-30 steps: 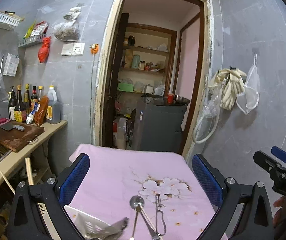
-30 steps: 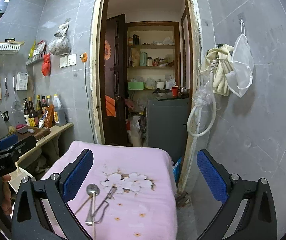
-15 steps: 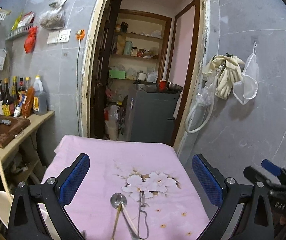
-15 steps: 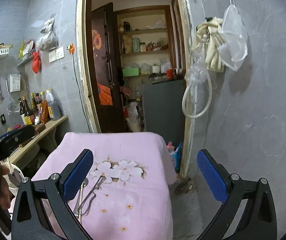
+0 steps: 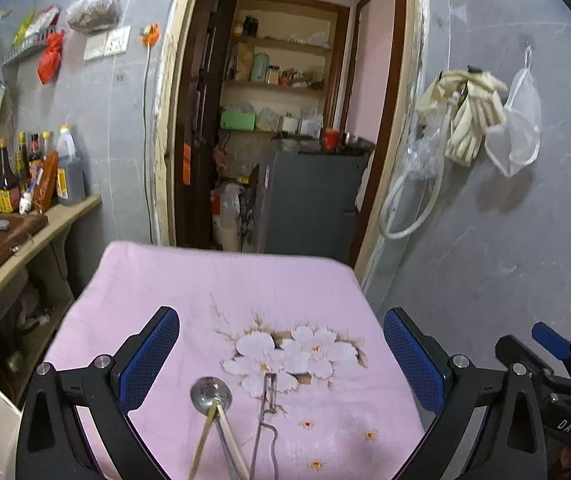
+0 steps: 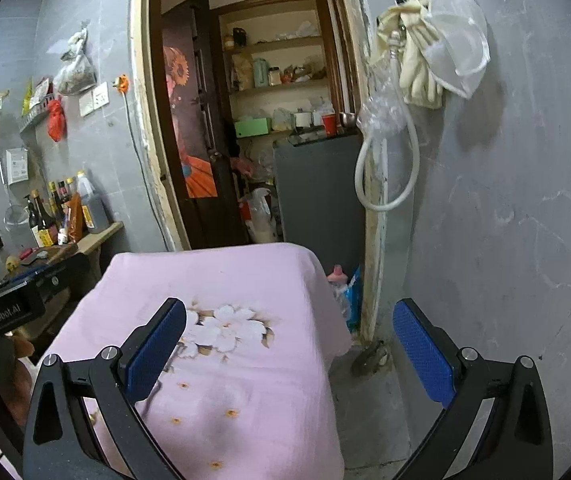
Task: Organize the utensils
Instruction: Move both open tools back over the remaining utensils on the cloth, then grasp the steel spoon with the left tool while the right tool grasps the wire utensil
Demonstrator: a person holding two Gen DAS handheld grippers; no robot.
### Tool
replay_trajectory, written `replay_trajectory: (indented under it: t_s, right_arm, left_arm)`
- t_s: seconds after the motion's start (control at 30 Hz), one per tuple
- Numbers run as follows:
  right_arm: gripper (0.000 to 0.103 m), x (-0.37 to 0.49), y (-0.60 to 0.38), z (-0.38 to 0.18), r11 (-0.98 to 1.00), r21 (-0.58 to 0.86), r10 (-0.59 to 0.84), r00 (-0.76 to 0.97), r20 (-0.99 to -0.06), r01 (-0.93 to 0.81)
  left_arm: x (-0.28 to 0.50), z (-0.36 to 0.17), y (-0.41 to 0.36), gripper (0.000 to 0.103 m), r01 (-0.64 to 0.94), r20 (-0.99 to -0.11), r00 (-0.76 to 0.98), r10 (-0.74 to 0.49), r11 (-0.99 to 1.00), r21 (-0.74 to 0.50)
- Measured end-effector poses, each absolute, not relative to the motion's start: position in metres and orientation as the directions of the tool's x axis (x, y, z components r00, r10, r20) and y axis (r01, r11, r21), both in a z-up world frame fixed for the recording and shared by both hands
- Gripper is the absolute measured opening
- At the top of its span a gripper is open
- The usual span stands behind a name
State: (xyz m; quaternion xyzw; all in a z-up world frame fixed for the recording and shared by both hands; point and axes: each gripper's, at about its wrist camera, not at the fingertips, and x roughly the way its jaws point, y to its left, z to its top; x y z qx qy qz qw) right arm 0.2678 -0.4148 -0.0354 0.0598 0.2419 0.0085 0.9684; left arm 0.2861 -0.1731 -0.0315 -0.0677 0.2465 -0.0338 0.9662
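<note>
A pink cloth (image 5: 221, 304) printed with white flowers (image 5: 293, 356) covers a small table in a gray-tiled kitchen. In the left wrist view, the left gripper (image 5: 281, 356) hovers over the cloth with its blue-padded fingers (image 5: 149, 356) spread wide and nothing between them. Just below the flowers lie the utensils: a metal spoon (image 5: 210, 393) with its bowl toward the flowers, a pair of chopsticks (image 5: 221, 440) crossing its handle, and a wire tool (image 5: 267, 412) just beside them. The right gripper's blue tip shows at that view's right edge.

The right wrist view shows none of the utensils. There the right gripper (image 6: 289, 348) is likewise released and empty, its left finger over the flowers (image 6: 225, 330) and its right finger (image 6: 421, 352) past the cloth's (image 6: 245, 280) edge, over the bare floor (image 6: 369, 420). A doorway (image 6: 245, 120) stands beyond the cloth in both views.
</note>
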Motion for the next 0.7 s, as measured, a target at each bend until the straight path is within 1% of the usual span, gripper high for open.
replay_trajectory:
  t_s: [0.23,0.33,0.4,0.43,0.47,0.53,0.63,0.67,0.7]
  right_arm:
    - [0.102,0.279,-0.425,-0.063,0.989,0.147,0.073,0.852,-0.519,0.005]
    - [0.102,0.283,-0.425,-0.078,0.986,0.168,0.096,0.833,-0.545,-0.004]
    - [0.101,0.285,-0.426,-0.087,0.982,0.19,0.112,0.822,-0.559,-0.004]
    - [0.1,0.287,-0.426,-0.093,0.979,0.202,0.122,0.816,-0.565,-0.006]
    - [0.098,0.289,-0.426,-0.097,0.977,0.212,0.132,0.809,-0.573,-0.009]
    - [0.088,0.294,-0.424,-0.106,0.973,0.232,0.155,0.794,-0.588,-0.018]
    - [0.077,0.301,-0.417,-0.119,0.966,0.255,0.192,0.769,-0.609,-0.039]
    - [0.075,0.303,-0.415,-0.123,0.964,0.263,0.204,0.762,-0.615,-0.046]
    - [0.07,0.306,-0.412,-0.128,0.96,0.275,0.224,0.753,-0.619,-0.059]
  left_arm:
    - [0.313,-0.053,-0.175,0.103,0.039,-0.539,0.833,-0.127,0.984,-0.172]
    - [0.32,-0.065,-0.172,0.097,0.02,-0.578,0.808,-0.116,0.985,-0.17]
    - [0.324,-0.075,-0.172,0.091,-0.001,-0.61,0.786,-0.099,0.987,-0.161]
    - [0.326,-0.079,-0.171,0.09,-0.015,-0.625,0.776,-0.088,0.987,-0.157]
    - [0.328,-0.083,-0.17,0.088,-0.028,-0.635,0.768,-0.078,0.988,-0.155]
    - [0.331,-0.092,-0.167,0.085,-0.056,-0.659,0.749,-0.066,0.985,-0.162]
    - [0.337,-0.105,-0.161,0.08,-0.094,-0.691,0.722,-0.049,0.981,-0.167]
    - [0.339,-0.108,-0.159,0.078,-0.105,-0.699,0.714,-0.044,0.98,-0.169]
    - [0.341,-0.113,-0.156,0.077,-0.121,-0.711,0.702,-0.039,0.977,-0.173]
